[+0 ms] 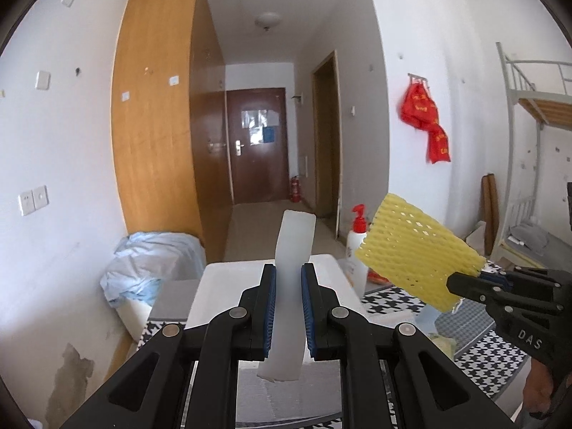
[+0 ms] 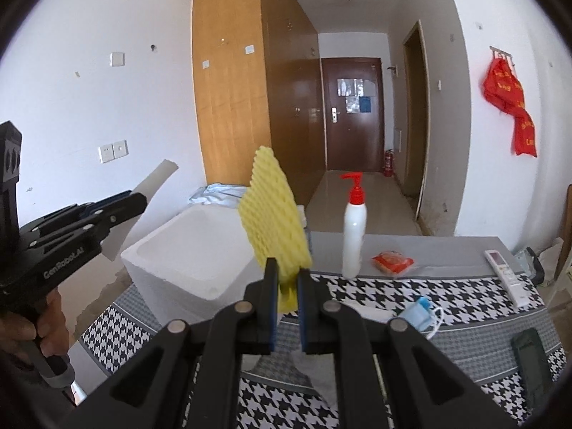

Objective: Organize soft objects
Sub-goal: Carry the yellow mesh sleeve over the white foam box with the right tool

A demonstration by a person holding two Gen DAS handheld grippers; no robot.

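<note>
My left gripper (image 1: 289,271) is shut on a white foam sheet (image 1: 291,279), held upright in the air above a white foam box (image 1: 228,289). It also shows in the right wrist view (image 2: 141,200) with the sheet (image 2: 153,182) sticking out. My right gripper (image 2: 287,275) is shut on a yellow foam net sleeve (image 2: 273,221), held up beside the foam box (image 2: 186,254). From the left wrist view the right gripper (image 1: 455,284) grips the yellow sleeve (image 1: 414,250) at its lower corner.
A table with a houndstooth cloth (image 2: 411,293) carries a white pump bottle with a red top (image 2: 354,228), an orange snack packet (image 2: 393,261), a blue face mask (image 2: 423,312), a white remote (image 2: 506,275) and a dark phone (image 2: 532,361). Blue bedding (image 1: 150,261) lies left.
</note>
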